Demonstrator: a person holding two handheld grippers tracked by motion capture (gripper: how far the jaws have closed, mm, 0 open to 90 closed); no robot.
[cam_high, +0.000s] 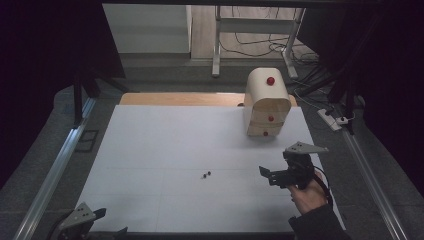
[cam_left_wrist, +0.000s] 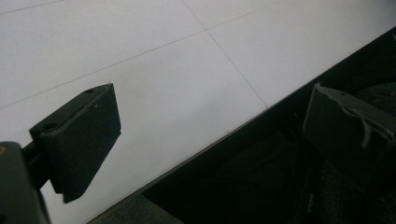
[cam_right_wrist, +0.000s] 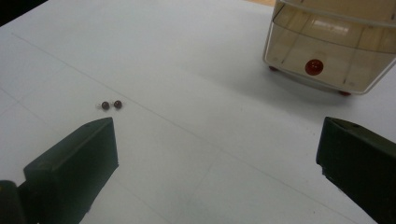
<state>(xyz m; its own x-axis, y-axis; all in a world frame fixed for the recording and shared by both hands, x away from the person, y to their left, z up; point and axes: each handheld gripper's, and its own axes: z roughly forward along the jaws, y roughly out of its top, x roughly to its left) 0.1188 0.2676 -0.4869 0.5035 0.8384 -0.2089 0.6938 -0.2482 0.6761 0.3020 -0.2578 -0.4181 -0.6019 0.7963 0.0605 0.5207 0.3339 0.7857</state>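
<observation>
Beads (cam_high: 205, 174) midtable, drawer box (cam_high: 267, 102) behind, right gripper (cam_high: 267, 174) near

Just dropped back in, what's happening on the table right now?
A person holds the right gripper open above the white table, empty, jaws aimed toward two small dark beads lying side by side near the middle. The cream drawer box with red knobs stands at the far right, its drawers looking closed. The left gripper sits open and empty at the table's near left edge. Nothing is grasped.
</observation>
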